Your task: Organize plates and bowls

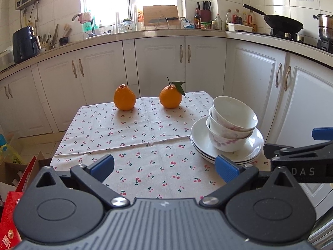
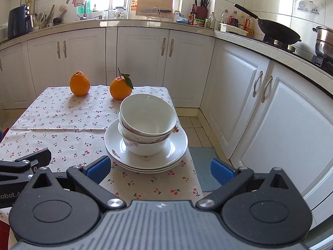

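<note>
Three white bowls with pink flower print (image 1: 231, 125) (image 2: 146, 125) are nested, tilted, on a stack of three white plates (image 1: 199, 139) (image 2: 179, 148) at the right side of the cherry-print tablecloth (image 1: 133, 137) (image 2: 62, 129). My left gripper (image 1: 164, 167) is open and empty over the cloth's near edge, left of the stack. My right gripper (image 2: 160, 169) is open and empty just in front of the stack, its blue pads (image 2: 221, 171) wide apart. The right gripper also shows at the right edge of the left wrist view (image 1: 301, 156).
Two oranges (image 1: 124, 97) (image 1: 171, 96) sit at the table's far edge. White cabinets (image 2: 239, 87) and a counter with a wok (image 2: 276, 30) surround the table. Boxes (image 1: 12, 187) stand on the floor at left. A blue mat (image 2: 203, 162) lies at right.
</note>
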`<state>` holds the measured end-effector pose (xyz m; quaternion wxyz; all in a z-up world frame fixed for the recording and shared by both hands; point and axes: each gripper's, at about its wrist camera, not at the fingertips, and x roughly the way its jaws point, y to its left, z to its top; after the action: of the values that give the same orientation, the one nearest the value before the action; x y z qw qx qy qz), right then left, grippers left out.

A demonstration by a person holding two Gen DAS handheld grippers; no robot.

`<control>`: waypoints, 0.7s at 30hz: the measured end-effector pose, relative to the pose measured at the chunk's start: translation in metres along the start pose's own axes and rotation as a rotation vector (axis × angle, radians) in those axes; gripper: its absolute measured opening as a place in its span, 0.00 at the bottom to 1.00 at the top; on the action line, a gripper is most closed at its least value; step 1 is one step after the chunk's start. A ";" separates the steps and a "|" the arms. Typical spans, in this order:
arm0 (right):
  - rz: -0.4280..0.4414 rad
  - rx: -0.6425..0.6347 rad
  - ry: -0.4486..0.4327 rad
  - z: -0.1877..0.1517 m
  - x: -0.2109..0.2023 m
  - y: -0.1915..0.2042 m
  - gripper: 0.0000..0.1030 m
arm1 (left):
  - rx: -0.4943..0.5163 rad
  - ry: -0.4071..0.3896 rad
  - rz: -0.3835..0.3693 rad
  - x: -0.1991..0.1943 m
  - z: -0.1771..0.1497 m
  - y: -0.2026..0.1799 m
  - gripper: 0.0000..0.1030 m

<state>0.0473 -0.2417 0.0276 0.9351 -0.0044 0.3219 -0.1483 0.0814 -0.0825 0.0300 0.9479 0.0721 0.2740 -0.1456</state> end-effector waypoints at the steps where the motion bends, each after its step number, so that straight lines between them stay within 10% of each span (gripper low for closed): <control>1: 0.000 0.002 0.000 0.000 0.000 0.000 1.00 | -0.001 0.001 0.000 0.000 0.000 0.000 0.99; 21: -0.003 0.002 -0.003 0.003 -0.001 0.001 1.00 | -0.022 0.008 0.003 0.000 0.001 0.003 0.99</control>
<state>0.0489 -0.2404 0.0300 0.9353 -0.0042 0.3203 -0.1502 0.0831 -0.0794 0.0305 0.9478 0.0627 0.2792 -0.1409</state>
